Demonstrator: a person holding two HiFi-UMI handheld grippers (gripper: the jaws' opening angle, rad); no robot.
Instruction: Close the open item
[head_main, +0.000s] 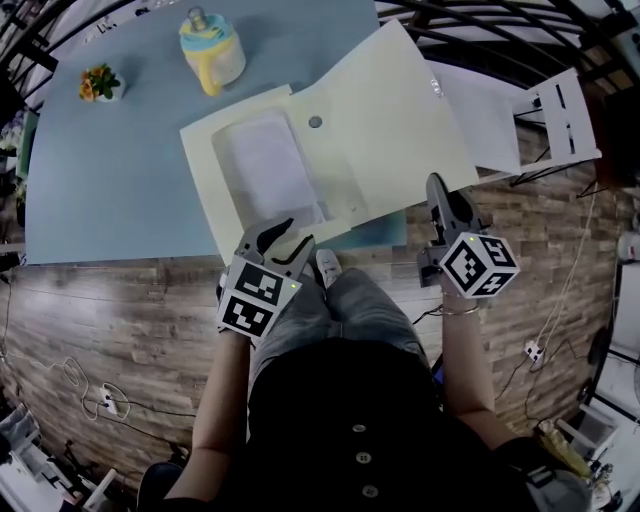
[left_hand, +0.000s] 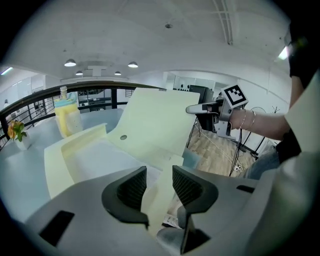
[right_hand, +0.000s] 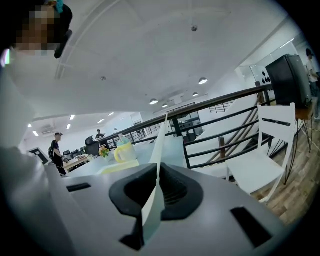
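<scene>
The right gripper (right_hand: 159, 172) is pinched tight on the lifted flap of the yellow folder (head_main: 390, 130). The left gripper (left_hand: 155, 184) is half open, with the folder's near edge between its jaws. The folder lies at the bench's (head_main: 120, 190) near right corner.

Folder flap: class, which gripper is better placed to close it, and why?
Right. The right gripper is shut on the edge of the flap; the left gripper straddles the near edge of the folder, jaws apart.

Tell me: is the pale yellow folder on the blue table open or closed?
Open: the pale yellow folder lies spread, white paper inside exposed; the right tongs pinch its raised cover.
</scene>
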